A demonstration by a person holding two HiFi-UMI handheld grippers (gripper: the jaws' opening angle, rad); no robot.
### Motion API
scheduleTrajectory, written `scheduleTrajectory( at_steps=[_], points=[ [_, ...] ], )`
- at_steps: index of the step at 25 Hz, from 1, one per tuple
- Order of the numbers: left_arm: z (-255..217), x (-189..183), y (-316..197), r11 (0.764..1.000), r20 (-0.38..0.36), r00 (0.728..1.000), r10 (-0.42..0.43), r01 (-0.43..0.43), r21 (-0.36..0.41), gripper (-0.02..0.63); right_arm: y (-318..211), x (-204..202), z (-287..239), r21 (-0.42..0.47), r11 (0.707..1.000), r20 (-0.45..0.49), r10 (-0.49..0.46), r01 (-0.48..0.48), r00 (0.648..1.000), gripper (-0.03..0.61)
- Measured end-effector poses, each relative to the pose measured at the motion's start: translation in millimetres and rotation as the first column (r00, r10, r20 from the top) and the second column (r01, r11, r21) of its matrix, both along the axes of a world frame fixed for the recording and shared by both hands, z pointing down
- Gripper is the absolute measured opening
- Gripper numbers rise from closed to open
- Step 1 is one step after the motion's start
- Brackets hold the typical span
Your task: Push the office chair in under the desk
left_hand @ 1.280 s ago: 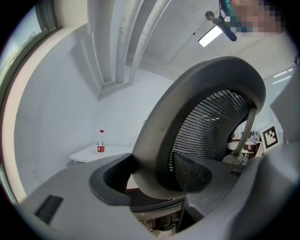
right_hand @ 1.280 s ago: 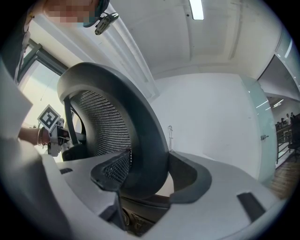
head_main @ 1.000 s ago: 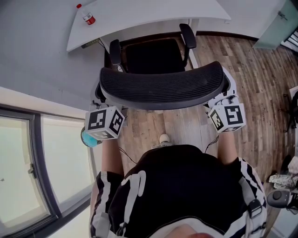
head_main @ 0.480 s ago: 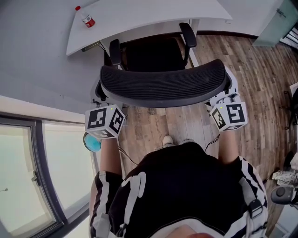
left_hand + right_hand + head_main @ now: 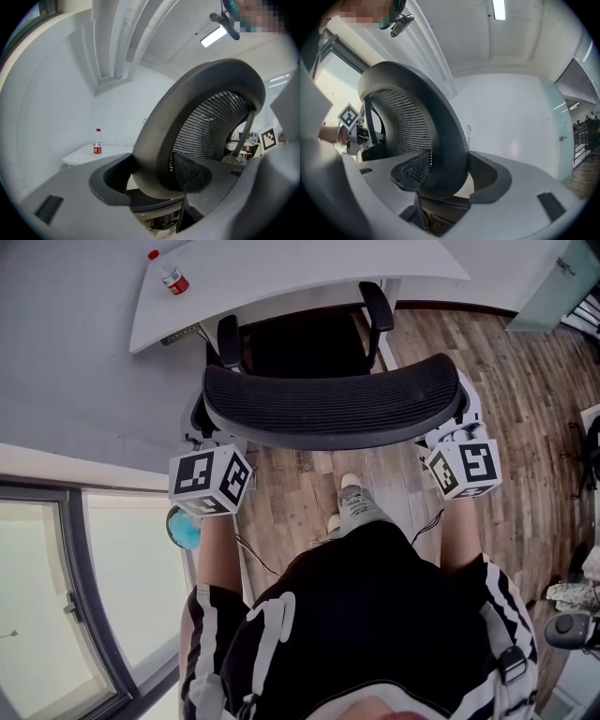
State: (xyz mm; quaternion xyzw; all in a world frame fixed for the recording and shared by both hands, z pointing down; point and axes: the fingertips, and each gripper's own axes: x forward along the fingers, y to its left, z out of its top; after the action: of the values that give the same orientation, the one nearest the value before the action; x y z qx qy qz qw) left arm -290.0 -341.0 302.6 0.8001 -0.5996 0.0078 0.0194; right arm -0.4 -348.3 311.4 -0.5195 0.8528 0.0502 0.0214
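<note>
Finding: the office chair (image 5: 300,351) stands with its seat partly beneath the white tabletop (image 5: 281,273). Its armrests (image 5: 228,341) are at the tabletop's front edge, and the backrest (image 5: 333,404) stands well clear of it, over the wooden floor (image 5: 309,493).

Grip: the left gripper (image 5: 150,180) is at the left end of the backrest rim and the right gripper (image 5: 450,180) at the right end. In each gripper view the fingers (image 5: 110,176) stand wide and pinch the thick rim between the pads. How firmly the pads bear is not clear from these views.

Assessment: the push is under way and not complete.

Recommendation: drive both ends evenly and level so the chair runs straight and does not swivel. Keep the armrests square to the opening. The castors are hidden, so proceed slowly and stop once the backrest nears the edge. A bottle (image 5: 172,276) stands at the tabletop's far left, so avoid any jolt.
</note>
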Motion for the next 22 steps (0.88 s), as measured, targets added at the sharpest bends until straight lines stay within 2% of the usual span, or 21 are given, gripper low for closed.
scheduleTrajectory(
  at_steps=[22],
  points=[
    [0,-25,-62,1.000,0.001,1.000,-0.002,0.002,-0.020,0.270,-62,-25,0,-0.007,1.000,-0.007,-0.013,0.013,1.000,0.256]
  ],
)
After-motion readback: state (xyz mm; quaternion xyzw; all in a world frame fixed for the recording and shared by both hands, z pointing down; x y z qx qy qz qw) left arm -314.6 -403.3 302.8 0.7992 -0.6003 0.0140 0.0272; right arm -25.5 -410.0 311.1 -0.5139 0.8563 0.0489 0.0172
